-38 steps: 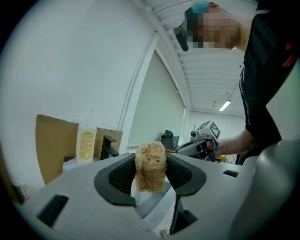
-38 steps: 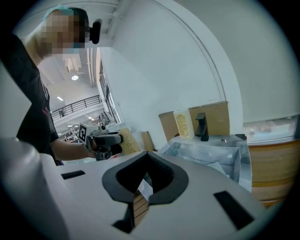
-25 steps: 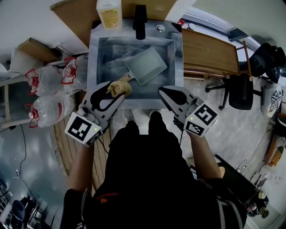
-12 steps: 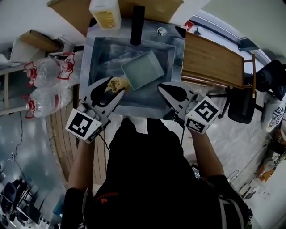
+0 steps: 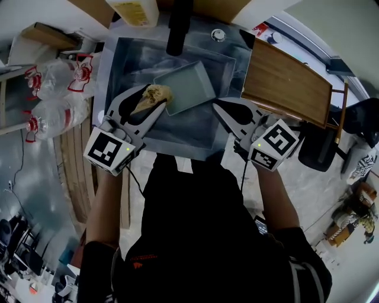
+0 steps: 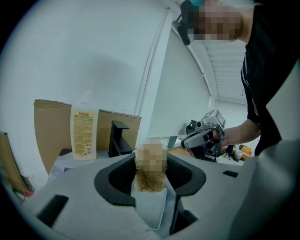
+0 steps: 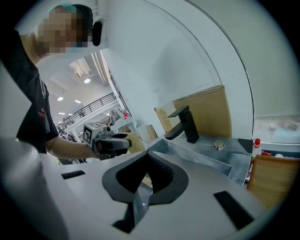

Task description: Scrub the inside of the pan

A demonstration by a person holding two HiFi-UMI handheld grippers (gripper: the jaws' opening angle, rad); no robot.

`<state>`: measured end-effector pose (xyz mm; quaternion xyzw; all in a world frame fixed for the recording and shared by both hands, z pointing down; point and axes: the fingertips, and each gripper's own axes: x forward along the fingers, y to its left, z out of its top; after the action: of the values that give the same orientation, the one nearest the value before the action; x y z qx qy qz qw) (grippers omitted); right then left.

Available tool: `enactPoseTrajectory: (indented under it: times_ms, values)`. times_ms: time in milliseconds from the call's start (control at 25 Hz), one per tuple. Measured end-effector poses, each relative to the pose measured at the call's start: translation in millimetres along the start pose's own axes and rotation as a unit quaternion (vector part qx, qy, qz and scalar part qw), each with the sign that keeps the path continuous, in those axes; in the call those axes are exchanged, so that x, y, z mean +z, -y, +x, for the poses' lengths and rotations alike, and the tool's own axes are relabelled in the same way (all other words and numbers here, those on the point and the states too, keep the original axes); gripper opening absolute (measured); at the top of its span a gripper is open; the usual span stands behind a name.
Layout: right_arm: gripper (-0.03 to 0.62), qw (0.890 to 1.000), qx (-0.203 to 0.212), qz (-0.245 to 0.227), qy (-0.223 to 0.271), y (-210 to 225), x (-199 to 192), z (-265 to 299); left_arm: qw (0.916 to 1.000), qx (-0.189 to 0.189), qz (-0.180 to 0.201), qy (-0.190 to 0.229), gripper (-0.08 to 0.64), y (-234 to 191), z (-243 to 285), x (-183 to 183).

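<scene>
A pale rectangular pan (image 5: pixel 186 87) lies in the steel sink (image 5: pixel 127 59), seen from the head view. My left gripper (image 5: pixel 156 98) is shut on a tan scrubber (image 5: pixel 155 92), which hangs over the pan's near left corner; I cannot tell whether it touches. In the left gripper view the scrubber (image 6: pixel 150 182) sits between the jaws with the pan (image 6: pixel 150 212) below. My right gripper (image 5: pixel 218 107) is shut on nothing, over the sink's near right side, apart from the pan. The right gripper view shows its jaws (image 7: pixel 146 157) closed and the scrubber (image 7: pixel 136 140) beyond.
A black faucet (image 5: pixel 176 23) stands at the sink's far edge, with a soap bottle (image 5: pixel 134 9) to its left. A wooden board (image 5: pixel 287 80) lies right of the sink. Plastic water bottles (image 5: pixel 52 83) stand on the left.
The left gripper has carried the scrubber forward from near the sink's front to the pan's near left corner. The right gripper stays shut beside it.
</scene>
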<state>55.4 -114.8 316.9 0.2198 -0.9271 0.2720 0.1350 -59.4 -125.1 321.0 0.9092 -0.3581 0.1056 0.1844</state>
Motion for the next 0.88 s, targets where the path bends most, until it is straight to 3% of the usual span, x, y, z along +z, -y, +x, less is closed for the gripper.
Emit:
enactPoseTrajectory:
  times_ms: [400,560,880]
  values:
    - [0.005,1.0,-0.008,0.015,-0.014,30.0,-10.6,16.6,0.9996,-0.014,0.022,-0.014,0.195,-31.3,30.0,-28.8]
    - [0.005,0.999,-0.014,0.025,-0.021,37.2,-20.8,25.0,0.9993,-0.018,0.016,-0.029,0.195,-44.1,40.8,-46.9]
    - [0.005,0.998,-0.023,0.047,-0.031,45.5,-44.3,36.0,0.9968,-0.044,0.04,-0.054,0.195,-63.7,63.8,-88.6]
